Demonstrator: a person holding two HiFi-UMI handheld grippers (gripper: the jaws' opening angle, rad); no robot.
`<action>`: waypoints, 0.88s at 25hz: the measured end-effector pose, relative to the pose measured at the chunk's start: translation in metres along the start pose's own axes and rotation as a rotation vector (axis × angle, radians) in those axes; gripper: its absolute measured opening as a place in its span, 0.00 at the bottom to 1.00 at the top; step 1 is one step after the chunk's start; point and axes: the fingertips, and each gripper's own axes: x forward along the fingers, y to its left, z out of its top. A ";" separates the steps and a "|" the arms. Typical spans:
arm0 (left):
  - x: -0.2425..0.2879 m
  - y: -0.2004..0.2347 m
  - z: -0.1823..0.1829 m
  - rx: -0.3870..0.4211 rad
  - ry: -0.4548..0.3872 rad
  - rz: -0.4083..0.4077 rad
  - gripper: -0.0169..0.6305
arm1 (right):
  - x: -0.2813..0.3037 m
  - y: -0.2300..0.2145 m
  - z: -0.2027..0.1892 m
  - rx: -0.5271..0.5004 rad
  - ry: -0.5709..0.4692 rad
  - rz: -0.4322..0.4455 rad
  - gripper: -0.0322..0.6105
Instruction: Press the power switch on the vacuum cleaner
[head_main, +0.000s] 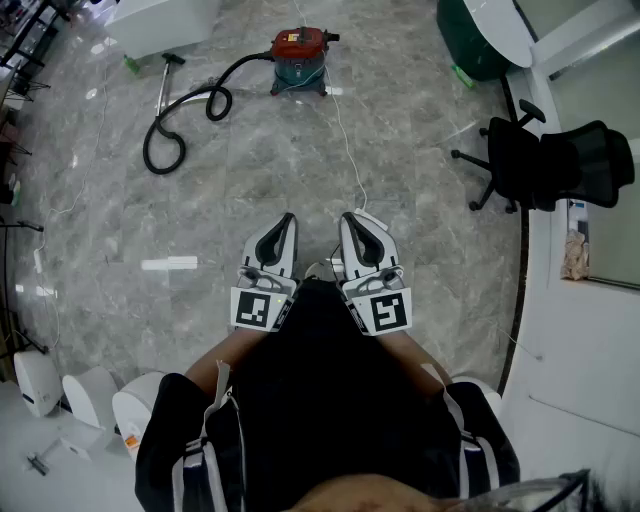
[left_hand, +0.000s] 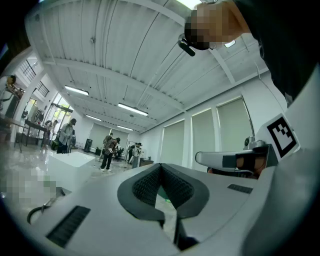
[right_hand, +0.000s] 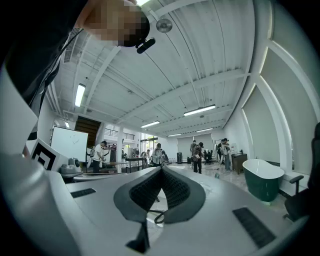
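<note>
The vacuum cleaner (head_main: 299, 58), red on top with a teal body, stands on the marble floor far ahead of me. Its black hose (head_main: 182, 122) loops away to the left and ends in a metal wand (head_main: 164, 85). Both grippers are held close to my body, well short of the machine and pointing toward it. My left gripper (head_main: 290, 218) is shut and holds nothing; its tips meet in the left gripper view (left_hand: 161, 165). My right gripper (head_main: 346, 216) is shut and empty too (right_hand: 161, 169). The power switch is too small to make out.
A white cable (head_main: 344, 145) runs from the vacuum toward my grippers. A black office chair (head_main: 545, 160) stands at the right, a dark green tub (head_main: 468, 40) at the top right. White units (head_main: 70, 390) sit at lower left. People stand far across the hall (right_hand: 197, 156).
</note>
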 end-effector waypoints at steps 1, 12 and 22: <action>-0.002 -0.001 0.000 0.001 -0.001 0.001 0.05 | -0.002 0.001 0.000 -0.003 -0.002 0.001 0.07; -0.018 -0.012 -0.006 0.008 0.004 0.026 0.05 | -0.024 -0.008 -0.004 0.061 -0.036 -0.020 0.07; -0.021 -0.005 -0.010 -0.007 0.028 0.056 0.05 | -0.024 -0.010 -0.013 0.098 -0.022 -0.019 0.07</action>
